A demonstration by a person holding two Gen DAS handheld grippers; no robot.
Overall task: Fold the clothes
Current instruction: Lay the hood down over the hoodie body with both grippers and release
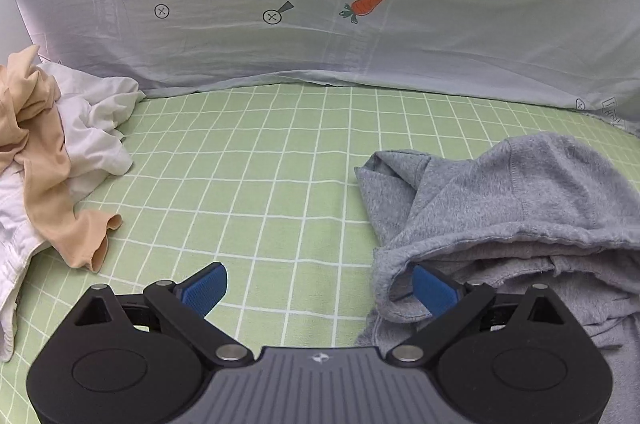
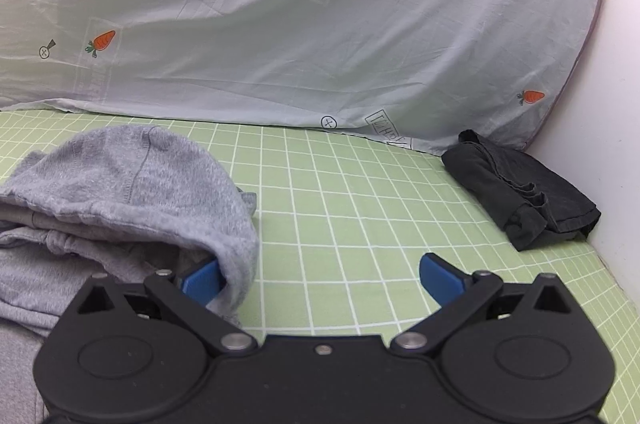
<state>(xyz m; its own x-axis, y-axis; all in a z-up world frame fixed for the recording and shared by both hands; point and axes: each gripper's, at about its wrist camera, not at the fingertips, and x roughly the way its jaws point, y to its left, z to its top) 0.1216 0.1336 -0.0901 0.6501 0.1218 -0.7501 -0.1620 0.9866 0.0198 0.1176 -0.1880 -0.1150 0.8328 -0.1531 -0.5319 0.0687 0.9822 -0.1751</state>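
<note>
A grey hooded sweatshirt lies bunched on the green checked sheet, hood uppermost. My left gripper is open at the sweatshirt's left edge; its right blue pad sits under a fold of the grey cloth, its left pad over bare sheet. In the right wrist view the same sweatshirt lies at the left. My right gripper is open too, with its left pad tucked under the hood's edge and its right pad over the sheet.
A heap of white and beige garments lies at the left. A folded black garment rests at the right against a white wall. A pale carrot-print cloth hangs across the back.
</note>
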